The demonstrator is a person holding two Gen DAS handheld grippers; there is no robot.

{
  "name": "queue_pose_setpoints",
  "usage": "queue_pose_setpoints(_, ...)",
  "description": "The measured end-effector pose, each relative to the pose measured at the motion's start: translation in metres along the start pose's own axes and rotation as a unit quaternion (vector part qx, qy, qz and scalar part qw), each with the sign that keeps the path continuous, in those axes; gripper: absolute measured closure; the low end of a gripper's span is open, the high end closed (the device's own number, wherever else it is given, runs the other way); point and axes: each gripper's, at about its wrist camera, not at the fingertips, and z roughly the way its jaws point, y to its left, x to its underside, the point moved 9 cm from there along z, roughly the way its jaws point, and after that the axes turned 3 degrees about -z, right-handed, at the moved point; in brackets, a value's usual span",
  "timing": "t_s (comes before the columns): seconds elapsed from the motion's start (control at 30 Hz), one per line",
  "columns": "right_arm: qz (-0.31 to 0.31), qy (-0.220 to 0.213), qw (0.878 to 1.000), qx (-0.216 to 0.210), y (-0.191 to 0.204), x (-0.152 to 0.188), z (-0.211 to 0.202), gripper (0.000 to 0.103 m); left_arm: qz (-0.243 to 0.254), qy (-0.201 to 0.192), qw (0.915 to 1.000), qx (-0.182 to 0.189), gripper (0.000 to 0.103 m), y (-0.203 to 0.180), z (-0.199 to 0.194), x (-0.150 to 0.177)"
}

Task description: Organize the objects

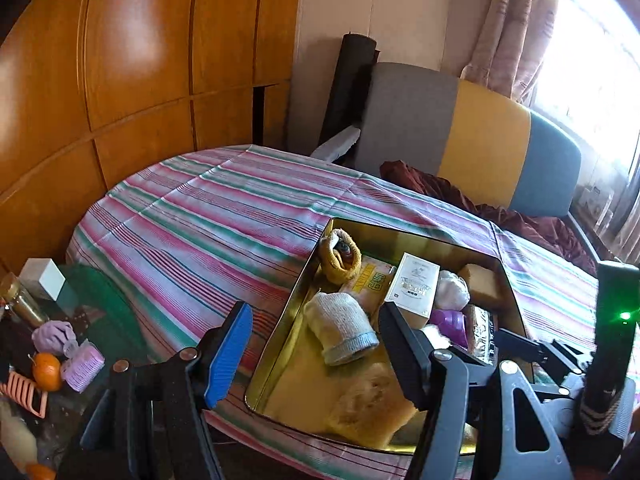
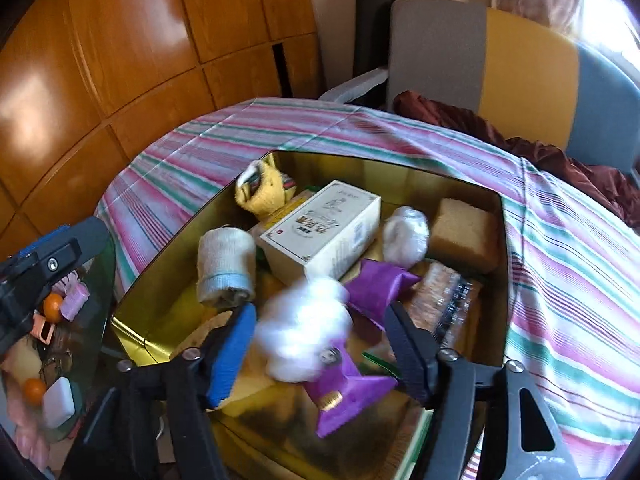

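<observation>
Two things sat right between the right gripper's (image 2: 320, 354) fingers: a white fluffy puff (image 2: 304, 332) and a purple packet (image 2: 344, 384), both blurred and low over the near end of the gold tin (image 2: 132, 312). The jaws stood apart with neither pad pressing on them, so my read was a drop-off into the tin, not a pick.

The tin was already pretty full: a white box (image 2: 320, 232), a rolled pale sock (image 2: 224, 268), a yellow knit thing (image 2: 264, 192), a tan sponge block (image 2: 466, 236), another white puff (image 2: 406, 234) and a clear-wrapped pack (image 2: 448, 304). It sat on the striped cloth (image 2: 560, 240).

The left gripper (image 1: 312, 354) was wide open and empty, hovering over the tin's left rim. Next move, I'd guess, was going back to the side clutter for more: oranges (image 1: 47, 371), a lilac hair roller (image 1: 82, 364), a pink comb-like piece (image 1: 24, 394). Those are small and round-ish, so a careful, centred pinch would be needed.

Hard to tell: whether the puff and packet were joined or separate, and whether they'd landed yet. The tin's near edge was hidden behind the gripper bodies.
</observation>
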Motion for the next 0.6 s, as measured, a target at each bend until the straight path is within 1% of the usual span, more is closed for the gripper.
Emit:
queue_pose_setpoints(0.07,0.004,-0.005,1.0,0.004,-0.003,0.002,-0.006,0.031,0.0,0.004,1.0,0.004,0.037,-0.001,-0.001,0.001)
queue_pose_setpoints(0.13,0.003,-0.008,1.0,0.013,-0.005,0.005,-0.013,0.023,-0.003,0.009,0.9999,0.009,0.037,-0.002,-0.002,0.002)
queue_pose_setpoints(0.17,0.003,-0.011,1.0,0.016,-0.006,0.006,-0.016,0.021,-0.003,0.012,0.9999,0.009,0.037,-0.002,-0.004,0.002)
queue_pose_setpoints(0.3,0.012,-0.029,0.999,0.035,-0.007,0.007,-0.033,0.002,0.011,0.011,0.9997,-0.019,0.037,-0.001,-0.008,0.003)
queue_pose_setpoints(0.4,0.017,-0.046,0.998,0.047,-0.007,0.003,-0.045,0.0,0.023,0.004,0.9993,-0.03,0.037,-0.002,-0.011,0.003)
queue_pose_setpoints(0.6,0.022,-0.05,0.996,0.077,-0.011,-0.002,-0.054,0.0,0.023,0.007,0.9994,-0.024,0.037,-0.004,-0.013,0.005)
